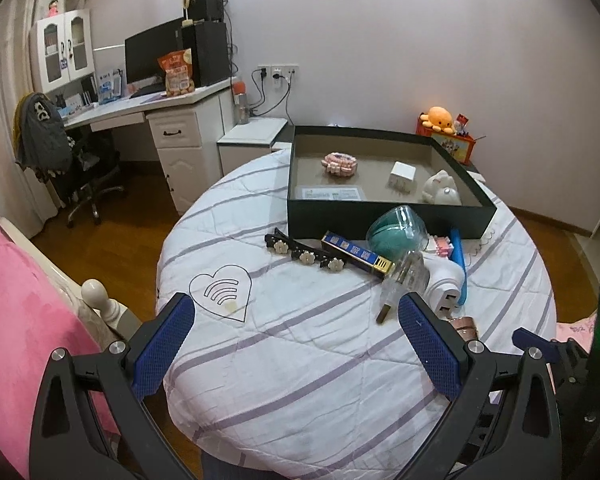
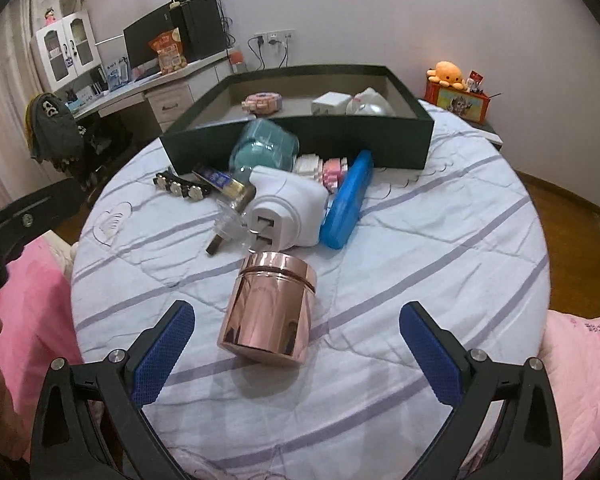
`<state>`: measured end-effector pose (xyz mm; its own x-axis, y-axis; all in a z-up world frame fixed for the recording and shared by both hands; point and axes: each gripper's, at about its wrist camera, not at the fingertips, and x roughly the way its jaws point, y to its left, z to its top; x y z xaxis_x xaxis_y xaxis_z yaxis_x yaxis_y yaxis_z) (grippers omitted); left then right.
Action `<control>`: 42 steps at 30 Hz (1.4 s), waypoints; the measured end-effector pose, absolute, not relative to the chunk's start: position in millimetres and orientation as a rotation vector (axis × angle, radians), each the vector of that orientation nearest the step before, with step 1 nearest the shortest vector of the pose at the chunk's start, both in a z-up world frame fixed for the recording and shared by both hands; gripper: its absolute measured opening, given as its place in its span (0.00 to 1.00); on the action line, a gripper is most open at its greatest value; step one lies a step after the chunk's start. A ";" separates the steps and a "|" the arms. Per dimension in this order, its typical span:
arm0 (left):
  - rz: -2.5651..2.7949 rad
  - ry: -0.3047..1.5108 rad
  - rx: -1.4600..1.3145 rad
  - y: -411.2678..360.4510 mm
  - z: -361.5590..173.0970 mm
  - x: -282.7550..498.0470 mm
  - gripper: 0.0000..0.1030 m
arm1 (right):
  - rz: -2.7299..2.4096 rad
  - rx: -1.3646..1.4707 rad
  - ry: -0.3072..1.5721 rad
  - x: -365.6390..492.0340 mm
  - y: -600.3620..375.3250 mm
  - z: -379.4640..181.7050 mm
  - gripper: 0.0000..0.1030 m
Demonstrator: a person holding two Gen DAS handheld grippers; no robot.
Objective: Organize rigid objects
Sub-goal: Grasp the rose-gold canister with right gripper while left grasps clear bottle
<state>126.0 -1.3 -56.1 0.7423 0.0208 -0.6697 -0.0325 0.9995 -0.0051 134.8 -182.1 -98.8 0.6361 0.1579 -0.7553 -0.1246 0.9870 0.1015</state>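
Canister (image 2: 266,306) between spread right gripper (image 2: 296,354) fingers, untouched.

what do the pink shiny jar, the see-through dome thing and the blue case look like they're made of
Rose-gold jar: polished metal or metallised plastic; mirror-like reflections run down its side, so either is possible.
Clear dome container: transparent hard plastic or glass, glossy; the teal part inside shows straight through its wall.
Blue case: opaque moulded plastic by the look of it, smooth with a soft sheen and rounded edges.
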 end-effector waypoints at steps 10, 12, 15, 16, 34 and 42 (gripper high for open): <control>0.036 0.780 -0.013 -4.4 -76.8 136.6 1.00 | 0.220 0.008 0.897 146.1 -171.1 -113.1 0.51; 0.029 0.793 -0.008 -7.5 -82.1 139.7 1.00 | 0.241 0.025 0.898 147.2 -175.4 -112.7 0.50; 0.010 0.803 -0.003 -12.5 -88.4 144.5 1.00 | 0.234 0.038 0.893 146.0 -187.5 -110.2 0.50; 0.003 0.808 0.000 -14.9 -90.7 146.1 1.00 | 0.233 0.043 0.892 145.7 -192.1 -108.6 0.50; -0.143 0.878 0.023 -61.3 -135.2 222.7 0.93 | 0.195 0.063 0.890 170.4 -227.5 -105.0 0.49; -0.219 0.910 0.046 -76.2 -142.8 233.9 0.54 | 0.197 0.074 0.893 176.9 -230.1 -105.2 0.47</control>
<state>233.9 -76.2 -142.8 0.5930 -0.1689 -0.7873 0.2074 0.9768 -0.0534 176.9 -230.1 -105.2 0.6106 0.2013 -0.7659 -0.1400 0.9794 0.1458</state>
